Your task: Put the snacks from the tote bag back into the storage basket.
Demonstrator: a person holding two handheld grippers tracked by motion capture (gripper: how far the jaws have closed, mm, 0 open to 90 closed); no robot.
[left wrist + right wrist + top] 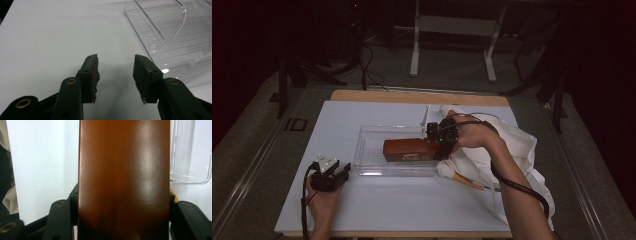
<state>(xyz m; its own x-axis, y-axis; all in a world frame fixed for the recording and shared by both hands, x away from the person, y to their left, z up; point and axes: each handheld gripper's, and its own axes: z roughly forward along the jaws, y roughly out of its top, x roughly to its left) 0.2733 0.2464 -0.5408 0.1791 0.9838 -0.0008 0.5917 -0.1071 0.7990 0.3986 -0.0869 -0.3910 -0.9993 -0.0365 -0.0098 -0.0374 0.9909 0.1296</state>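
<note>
A long brown box (408,150) with small print on its side hangs over the clear plastic tray (368,150) at the table's middle. My right gripper (441,142) is shut on the box's right end, and its glossy brown face (123,177) runs up between the two black jaws in the right gripper view. My left gripper (330,176) rests low on the white table left of the tray, open with nothing between its fingertips (90,65). The tray's ribbed corner (175,40) lies just ahead and to the right of it.
A white cloth bag (512,155) lies crumpled at the right of the table, with an orange stick-like thing (468,181) poking out near the tray's right end. The white mat (377,205) covers the tabletop. Dark floor and a white frame stand beyond the far edge.
</note>
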